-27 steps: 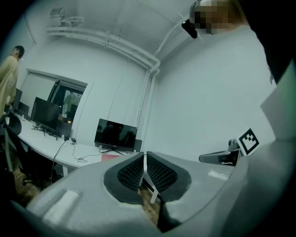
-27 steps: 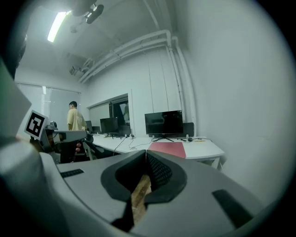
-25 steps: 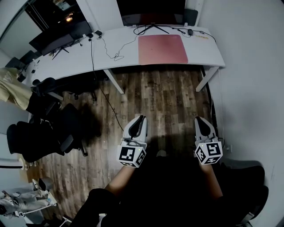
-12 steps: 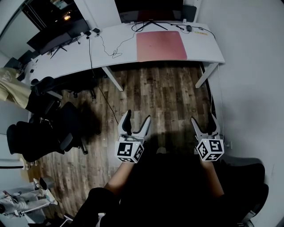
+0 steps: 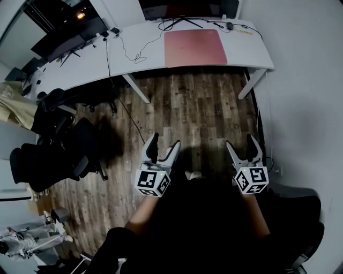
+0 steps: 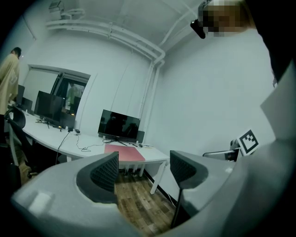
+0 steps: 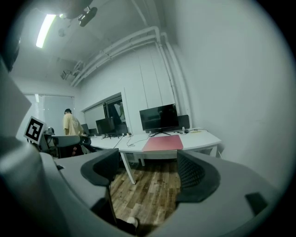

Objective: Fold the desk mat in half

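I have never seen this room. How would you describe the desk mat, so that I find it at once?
Look for the long white desk along the far wall. Near its right end, in front of the dark monitor, the desk mat lies flat. It is the only pink-red rectangle there; around it are only black cables.

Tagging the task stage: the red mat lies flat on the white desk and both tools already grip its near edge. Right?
No. The left tool and right tool hang over the floor, well short of the desk. Their jaws have just been opening, with nothing between them, as the head view shows. The mat does lie flat on the desk.
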### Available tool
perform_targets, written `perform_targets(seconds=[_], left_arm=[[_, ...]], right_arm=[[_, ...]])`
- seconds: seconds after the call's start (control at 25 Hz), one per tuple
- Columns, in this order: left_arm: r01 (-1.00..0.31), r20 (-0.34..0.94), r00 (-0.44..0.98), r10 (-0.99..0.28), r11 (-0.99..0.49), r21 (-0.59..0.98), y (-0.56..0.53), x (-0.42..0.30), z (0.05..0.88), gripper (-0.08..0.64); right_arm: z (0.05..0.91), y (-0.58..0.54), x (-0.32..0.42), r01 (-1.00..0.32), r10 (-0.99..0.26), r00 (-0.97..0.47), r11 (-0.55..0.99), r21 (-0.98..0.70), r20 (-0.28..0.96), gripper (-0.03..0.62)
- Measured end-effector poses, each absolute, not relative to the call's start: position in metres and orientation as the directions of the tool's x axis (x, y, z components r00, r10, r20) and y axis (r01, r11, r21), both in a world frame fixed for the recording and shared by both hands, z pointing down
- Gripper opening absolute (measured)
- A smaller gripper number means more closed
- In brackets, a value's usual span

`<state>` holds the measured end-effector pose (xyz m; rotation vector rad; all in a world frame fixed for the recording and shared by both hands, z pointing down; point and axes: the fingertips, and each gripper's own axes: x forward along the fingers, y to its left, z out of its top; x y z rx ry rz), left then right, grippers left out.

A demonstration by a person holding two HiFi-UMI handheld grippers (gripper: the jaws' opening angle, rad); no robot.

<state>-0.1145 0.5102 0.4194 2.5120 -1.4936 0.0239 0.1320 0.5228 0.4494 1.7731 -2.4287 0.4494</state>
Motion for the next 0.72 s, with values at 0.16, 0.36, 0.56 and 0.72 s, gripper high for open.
perform_targets(seconds=[0.16, 0.36, 0.56, 0.72], left_arm=[[-0.863, 0.114, 0.493, -0.863, -0.468, 0.191, 0.499, -0.117, 0.42, 0.342], [-0.845, 0.112, 0.524, -0.844, -0.499, 0.192, 0.466, -0.113, 0.425, 0.342], [-0.835, 0.091, 0.533, -0.841, -0.506, 0.215, 0.416, -0.11, 0.426, 0.341], [-0.846, 0.087, 0.511, -0.855, -0.482, 0.227, 0.365, -0.123, 0.428, 0.341]], right_arm=[[0.464, 0.511, 0.12, -0.927, -0.88, -0.369, 0.323, -0.191, 0.3, 0.377], [0.46, 0.487, 0.113, -0.933, -0.888, -0.356, 0.321, -0.163, 0.29, 0.377], [0.463, 0.451, 0.119, -0.947, -0.894, -0.32, 0.288, -0.144, 0.314, 0.376], [0.464, 0.4, 0.116, -0.951, -0.887, -0.308, 0.282, -0.125, 0.344, 0.376]])
